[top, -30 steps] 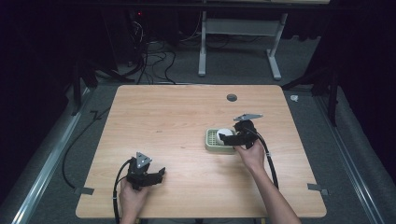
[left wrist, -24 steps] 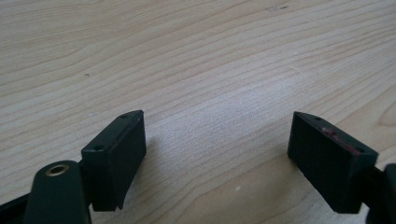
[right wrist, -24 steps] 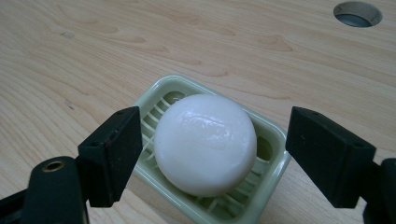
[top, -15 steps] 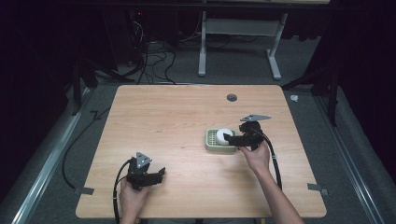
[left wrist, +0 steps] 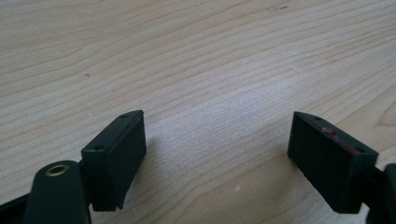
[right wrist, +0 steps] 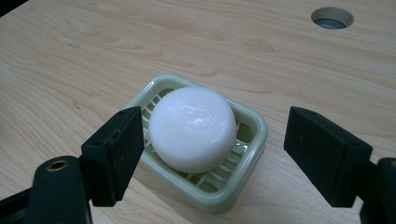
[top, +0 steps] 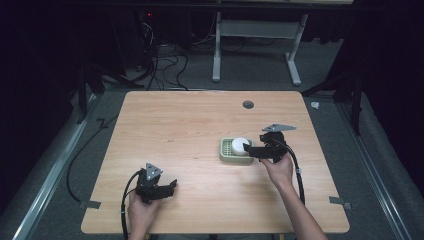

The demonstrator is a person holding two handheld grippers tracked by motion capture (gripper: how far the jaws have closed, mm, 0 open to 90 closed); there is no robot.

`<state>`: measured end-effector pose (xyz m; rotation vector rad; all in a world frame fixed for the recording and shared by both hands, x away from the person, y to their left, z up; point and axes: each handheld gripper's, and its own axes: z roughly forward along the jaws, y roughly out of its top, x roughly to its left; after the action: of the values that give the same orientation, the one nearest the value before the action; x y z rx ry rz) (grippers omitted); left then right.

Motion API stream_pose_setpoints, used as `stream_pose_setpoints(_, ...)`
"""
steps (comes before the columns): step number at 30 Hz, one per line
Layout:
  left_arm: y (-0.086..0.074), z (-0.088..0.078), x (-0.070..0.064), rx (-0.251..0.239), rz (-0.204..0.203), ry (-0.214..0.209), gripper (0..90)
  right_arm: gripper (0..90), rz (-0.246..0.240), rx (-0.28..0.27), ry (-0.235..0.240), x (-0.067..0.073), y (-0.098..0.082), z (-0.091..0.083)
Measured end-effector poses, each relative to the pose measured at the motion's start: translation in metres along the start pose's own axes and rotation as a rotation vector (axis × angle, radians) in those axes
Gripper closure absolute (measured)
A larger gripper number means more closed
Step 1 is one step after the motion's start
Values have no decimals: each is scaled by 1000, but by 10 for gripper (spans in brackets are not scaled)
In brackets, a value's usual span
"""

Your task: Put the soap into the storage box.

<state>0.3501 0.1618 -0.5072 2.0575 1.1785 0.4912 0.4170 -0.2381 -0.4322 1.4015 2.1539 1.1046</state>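
Your table (top: pixel 200 125) has wide bare wood on its whole left half and along the far edge, where a round cable hole (top: pixel 248 104) sits just in from the rim. The soap dish (top: pixel 227 152) stands right of centre, well clear of every edge. It is a pale green, rounded rectangle, and from above its long axis runs roughly left to right across the table. The white soap (right wrist: pixel 192 127) lies inside it, toward the right end; it is a round puck, so it points no particular way.

Your right gripper (top: pixel 252 149) is just at the dish's right side, aimed left. In the right gripper view its fingers (right wrist: pixel 114 149) are spread wide, wider than the soap, holding nothing.

Your left gripper (top: pixel 167 187) rests near the front edge, well apart from the dish. Its fingers (left wrist: pixel 116 154) are also wide open, with bare wood between them.
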Motion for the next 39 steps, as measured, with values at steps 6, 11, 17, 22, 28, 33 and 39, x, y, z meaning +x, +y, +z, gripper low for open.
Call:
stream_pose_setpoints(6, 0, 0, 0, 0, 0, 0, 197, 210, -1, -7, -3, -1, 0, -5)
stream_pose_setpoints(11, 0, 0, 0, 0, 0, 0, 197, 210, 3, -5, -2, -2, -2, -8)
stream_pose_setpoints(17, 0, 0, 0, 0, 0, 0, 197, 214, 11, -18, -10, -7, -7, -14)
stream_pose_setpoints(22, 0, 0, 0, 0, 0, 0, 197, 215, 18, -29, -7, -9, -9, -19)
stream_pose_setpoints(28, 0, 0, 0, 0, 0, 0, 197, 217, 36, -31, -11, -14, -15, -25)
stream_pose_setpoints(33, 0, 0, 0, 0, 0, 0, 197, 217, 41, -44, -11, -15, -16, -30)
stream_pose_setpoints(39, 0, 0, 0, 0, 0, 0, 197, 218, 45, -57, -15, -18, -19, -38)
